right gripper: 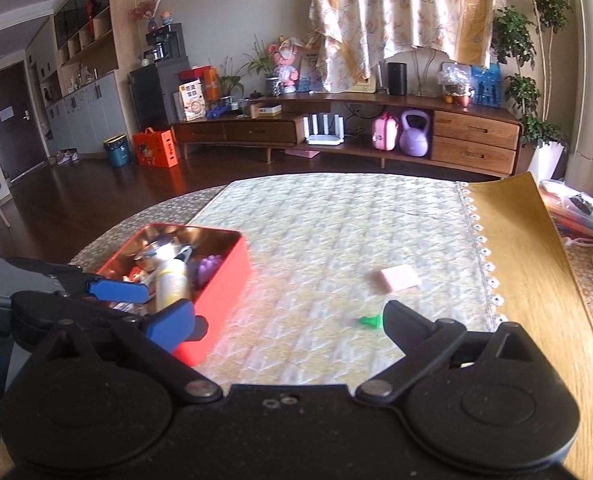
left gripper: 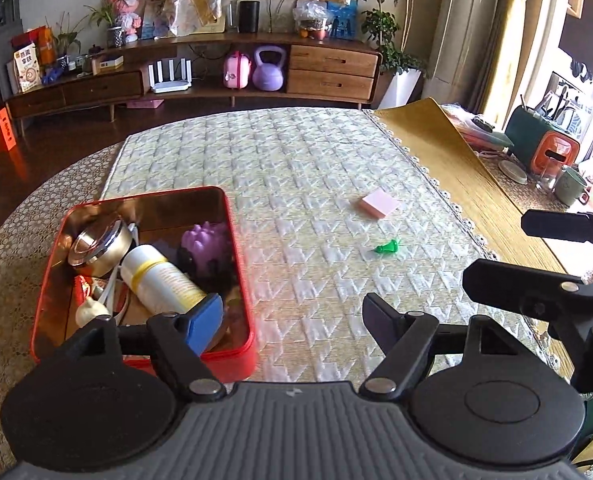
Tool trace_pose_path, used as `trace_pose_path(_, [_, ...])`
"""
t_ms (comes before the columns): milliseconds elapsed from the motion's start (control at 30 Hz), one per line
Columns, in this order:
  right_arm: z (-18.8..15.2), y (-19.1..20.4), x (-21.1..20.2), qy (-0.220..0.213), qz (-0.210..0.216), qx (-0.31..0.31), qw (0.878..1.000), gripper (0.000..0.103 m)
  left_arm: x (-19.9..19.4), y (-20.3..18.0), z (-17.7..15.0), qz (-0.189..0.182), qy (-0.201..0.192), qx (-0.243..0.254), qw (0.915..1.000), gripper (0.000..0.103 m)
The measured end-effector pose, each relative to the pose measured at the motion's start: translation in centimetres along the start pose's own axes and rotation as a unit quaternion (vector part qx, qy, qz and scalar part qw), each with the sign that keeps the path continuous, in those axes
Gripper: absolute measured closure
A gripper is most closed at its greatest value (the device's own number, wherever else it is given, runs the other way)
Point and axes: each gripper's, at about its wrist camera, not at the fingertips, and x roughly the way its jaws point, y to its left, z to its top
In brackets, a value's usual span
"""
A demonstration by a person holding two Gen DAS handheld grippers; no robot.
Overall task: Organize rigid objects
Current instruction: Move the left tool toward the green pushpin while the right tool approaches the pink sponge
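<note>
A red tin (left gripper: 240,256) (right gripper: 224,280) sits on the quilted mat at the left. It holds a white bottle (left gripper: 158,280) (right gripper: 170,280), a purple spiky toy (left gripper: 208,244) (right gripper: 209,267), a round metal tin (left gripper: 98,242) and small items. A pink sticky-note pad (left gripper: 379,205) (right gripper: 400,278) and a small green piece (left gripper: 388,247) (right gripper: 370,322) lie on the mat to the right. My left gripper (left gripper: 292,316) is open and empty, its left finger over the tin's near end. My right gripper (right gripper: 288,320) is open and empty above the mat, the green piece by its right finger.
The quilted mat (left gripper: 296,160) covers a round table with a yellow cloth (left gripper: 448,160) on the right. A green and orange holder (left gripper: 544,146), a glass and a green mug (left gripper: 574,186) stand at the far right. A wooden sideboard (right gripper: 336,128) lies beyond.
</note>
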Motion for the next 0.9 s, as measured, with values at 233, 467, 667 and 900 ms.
trace_pose_path(233, [0.0,-3.2,0.8,-0.003,-0.015,0.007,1.000,0.000,2.3,-3.3,0.9,-0.015,-0.009,0.010,0.9998,0.020])
trace_pose_path(467, [1.0,-7.9,2.4,-0.005,-0.026,0.031,0.999,0.000,5.7,-5.7,1.8,-0.020,-0.005,0.015,0.9997,0.019])
trace_pose_path(667, [2.1,-12.5,6.5,0.051,-0.018,0.061,0.997,0.000,9.1,-7.3,2.0,-0.021,0.002,0.021,0.9995,0.019])
trace_pose_path(900, [2.1,-13.8,11.1,0.079,-0.006,0.068,0.995,0.001,12.7,-8.5,1.9,-0.030,0.008,0.029,0.9991,0.019])
